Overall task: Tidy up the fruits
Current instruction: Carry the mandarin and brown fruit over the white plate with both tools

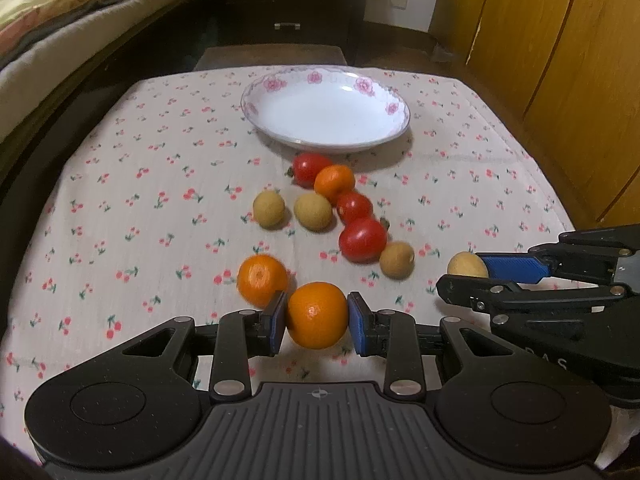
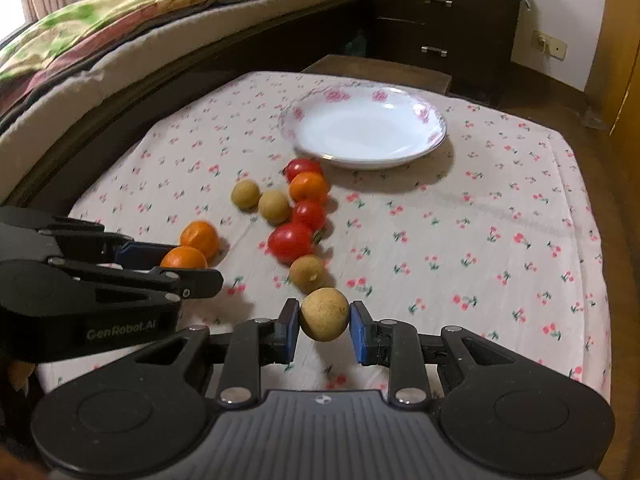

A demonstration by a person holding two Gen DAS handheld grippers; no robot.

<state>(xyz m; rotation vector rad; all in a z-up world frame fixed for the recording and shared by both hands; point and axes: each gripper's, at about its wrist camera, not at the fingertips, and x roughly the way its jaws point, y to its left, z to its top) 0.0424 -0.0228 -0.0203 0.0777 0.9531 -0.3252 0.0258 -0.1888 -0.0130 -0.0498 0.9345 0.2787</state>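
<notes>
My left gripper (image 1: pixel 317 319) is shut on an orange (image 1: pixel 316 314), its blue pads pressing both sides. My right gripper (image 2: pixel 325 329) is shut on a tan longan (image 2: pixel 324 314). Each gripper also shows in the other's view: the right gripper (image 1: pixel 466 276) with its longan (image 1: pixel 464 264) at the right edge, and the left gripper (image 2: pixel 188 268) with its orange (image 2: pixel 184 258) at the left. A second orange (image 1: pixel 262 282) lies just left of the held one. A white plate with pink flowers (image 1: pixel 256 96) stands empty at the far side.
Between the grippers and the plate, on the cherry-print tablecloth (image 1: pixel 120 200), lie three red tomatoes (image 1: pixel 362 240), another orange (image 1: pixel 334 182) and three longans (image 1: pixel 313 212). A bed (image 2: pixel 120 40) runs along the left, dark drawers (image 2: pixel 440 20) stand behind, and a wooden wardrobe (image 1: pixel 560 60) is on the right.
</notes>
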